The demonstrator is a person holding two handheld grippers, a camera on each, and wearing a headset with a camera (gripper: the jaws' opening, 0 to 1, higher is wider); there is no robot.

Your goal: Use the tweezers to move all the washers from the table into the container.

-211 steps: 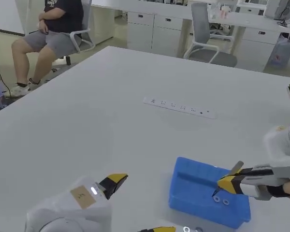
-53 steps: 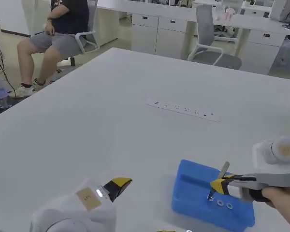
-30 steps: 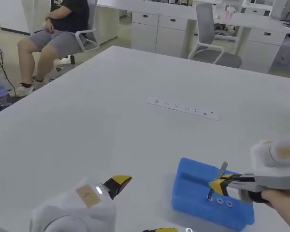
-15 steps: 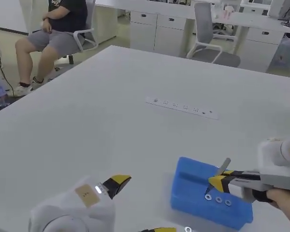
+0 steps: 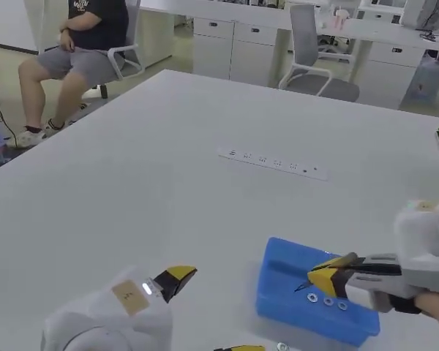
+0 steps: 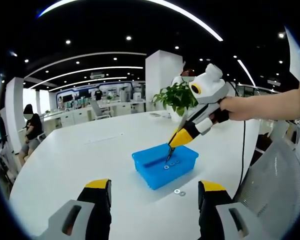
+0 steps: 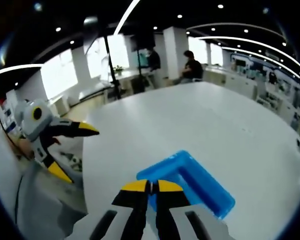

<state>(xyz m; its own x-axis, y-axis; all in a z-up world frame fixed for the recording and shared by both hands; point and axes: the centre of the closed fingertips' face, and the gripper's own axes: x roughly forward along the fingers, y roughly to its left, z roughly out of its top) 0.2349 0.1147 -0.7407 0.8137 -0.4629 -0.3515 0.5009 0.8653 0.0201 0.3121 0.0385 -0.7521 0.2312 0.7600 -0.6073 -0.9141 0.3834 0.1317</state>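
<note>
1. White workbench (image 5: 168, 183) is seen below; the lower jaw of the left gripper (image 6: 154, 186) is cut off in the head view.
2. Its jaws are held spread, with nothing between.
3. Just beyond it, two loose washers (image 6: 176, 191) are seen beside the blue container (image 6: 142, 170).
4. Farther on, the tweezers (image 6: 169, 153) are pinched by the right gripper (image 6: 182, 139), their tips lowered beside three washers (image 6: 170, 164) inside.

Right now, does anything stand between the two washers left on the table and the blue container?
Nothing visible does. The two washers lie on bare table just outside the blue container, apart from its wall. The right gripper holds the tweezers tip-down over the container's floor.
</note>
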